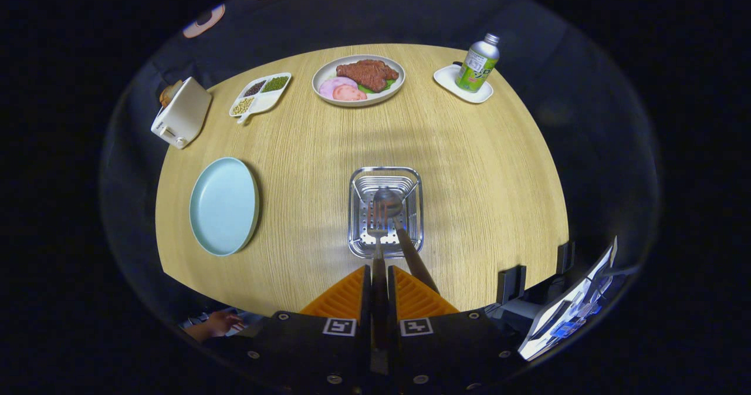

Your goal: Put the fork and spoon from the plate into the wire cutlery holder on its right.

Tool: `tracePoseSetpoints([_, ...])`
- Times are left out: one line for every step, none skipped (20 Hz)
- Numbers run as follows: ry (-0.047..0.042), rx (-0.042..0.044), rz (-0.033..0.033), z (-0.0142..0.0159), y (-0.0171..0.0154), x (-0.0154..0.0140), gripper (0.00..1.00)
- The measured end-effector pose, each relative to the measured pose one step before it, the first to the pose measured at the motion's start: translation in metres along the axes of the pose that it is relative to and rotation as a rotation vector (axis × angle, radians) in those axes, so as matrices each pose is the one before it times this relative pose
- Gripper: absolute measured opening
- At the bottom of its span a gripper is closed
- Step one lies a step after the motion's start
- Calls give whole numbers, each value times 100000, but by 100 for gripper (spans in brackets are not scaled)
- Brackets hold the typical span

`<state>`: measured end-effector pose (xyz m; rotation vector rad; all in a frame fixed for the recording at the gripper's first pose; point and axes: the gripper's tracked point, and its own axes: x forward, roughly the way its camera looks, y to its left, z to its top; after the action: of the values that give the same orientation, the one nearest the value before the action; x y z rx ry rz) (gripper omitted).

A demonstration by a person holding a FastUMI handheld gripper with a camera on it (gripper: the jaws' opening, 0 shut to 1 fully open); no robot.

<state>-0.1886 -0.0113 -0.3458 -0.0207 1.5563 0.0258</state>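
I am squeezing my gripper (379, 273) tight on the handle of the fork (377, 225), with both fingers pressing its sides. The fork is long, thin and shiny, and it is pointing straight away from me, its prongs over the wire cutlery holder (385, 212). The holder is a square basket of shiny metal wires on the round wooden table (469, 166). The spoon (394, 213) is already leaning inside it, bowl end deepest. The smooth, round, light blue plate (224, 205) is sitting to the left of the holder.
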Motion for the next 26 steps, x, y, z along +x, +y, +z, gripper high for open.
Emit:
tracePoseSetpoints([-1938,555,1014,514,115,-629,13])
tracePoseSetpoints([-3049,1411,2025,839,266,-543,14])
tracePoseSetpoints([-4109,1385,2881,1095,499,-597,14])
tracePoseSetpoints([-4087,984,2144,1127,363,-711,14])
tracePoseSetpoints([-5818,-198,1485,1462,112,-870,14])
tracePoseSetpoints([-5625,-902,-237,1425,-288,-686,16])
tracePoseSetpoints([-5296,-1263,-1024,1425,-300,-762,17])
tracePoseSetpoints([-4870,-1388,-1502,1376,-364,-760,21])
tracePoseSetpoints([-5303,-1078,-446,1539,-200,-661,25])
tracePoseSetpoints([-5246,-826,-755,1450,-166,-606,33])
tracePoseSetpoints([-5202,-610,-71,1503,-208,-559,40])
tracePoseSetpoints([-5164,-95,-146,1528,-116,-475,48])
tracePoseSetpoints([-5050,196,263,1365,-85,-371,55])
tracePoseSetpoints([-4948,534,-207,889,-214,-475,62])
tracePoseSetpoints([-4427,553,-249,1210,-180,-286,69])
tracePoseSetpoints([-4439,360,-163,1282,-61,-252,76])
tracePoseSetpoints([-4517,-29,322,1188,-100,-331,77])
tracePoseSetpoints([-4512,-339,-205,1209,-18,-196,78])
tracePoseSetpoints([-4027,-775,108,1070,-98,-255,78])
tracePoseSetpoints([-2443,-1355,-833,735,-116,-86,80])
tracePoseSetpoints([-1541,-1868,-1246,340,-299,-145,81])
tracePoseSetpoints([-2322,-1787,-206,640,-24,-47,84])
tracePoseSetpoints([-2916,-1140,226,839,268,-66,84])
tracePoseSetpoints([-3365,-472,1000,950,423,-175,85])
tracePoseSetpoints([-3969,-223,977,1190,345,-220,86])
tracePoseSetpoints([-3479,-511,-29,909,34,-73,86])
